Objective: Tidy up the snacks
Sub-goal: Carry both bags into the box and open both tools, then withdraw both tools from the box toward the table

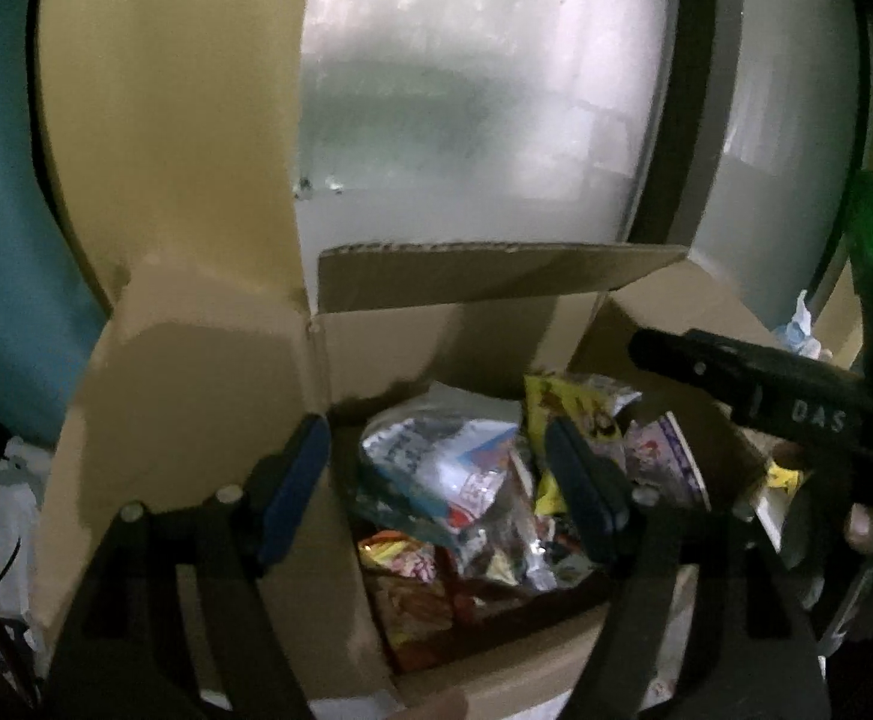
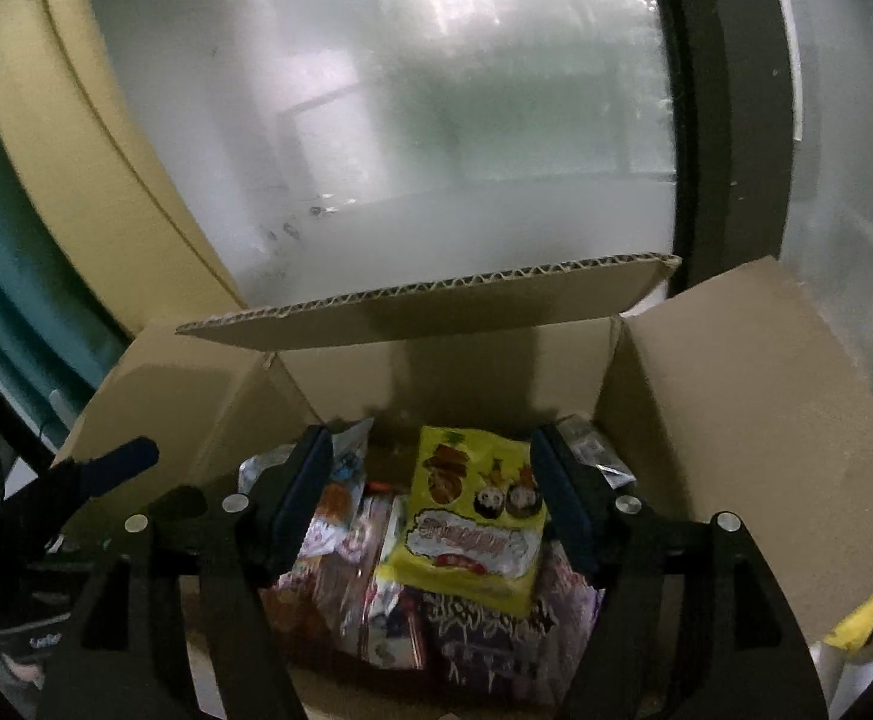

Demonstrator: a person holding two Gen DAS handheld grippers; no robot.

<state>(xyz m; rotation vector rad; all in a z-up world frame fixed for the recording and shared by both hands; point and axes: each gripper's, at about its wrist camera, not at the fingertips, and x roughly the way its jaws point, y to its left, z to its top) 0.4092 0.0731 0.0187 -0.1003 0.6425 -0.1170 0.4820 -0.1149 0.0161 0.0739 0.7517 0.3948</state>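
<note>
Right wrist view shows the right gripper [image 2: 430, 504] open and empty above the box [image 2: 736, 420], a yellow packet [image 2: 472, 516] lying loose below its jaws, the left gripper [image 1: 436, 480] likewise open, so packing looks mostly done.

Yellow snack bag [image 2: 472, 516] lies atop mixed packets [image 2: 346, 576] inside the open cardboard box [image 2: 736, 420]

Home: frosted window [image 2: 436, 120], snack box [image 2: 736, 390]
</note>
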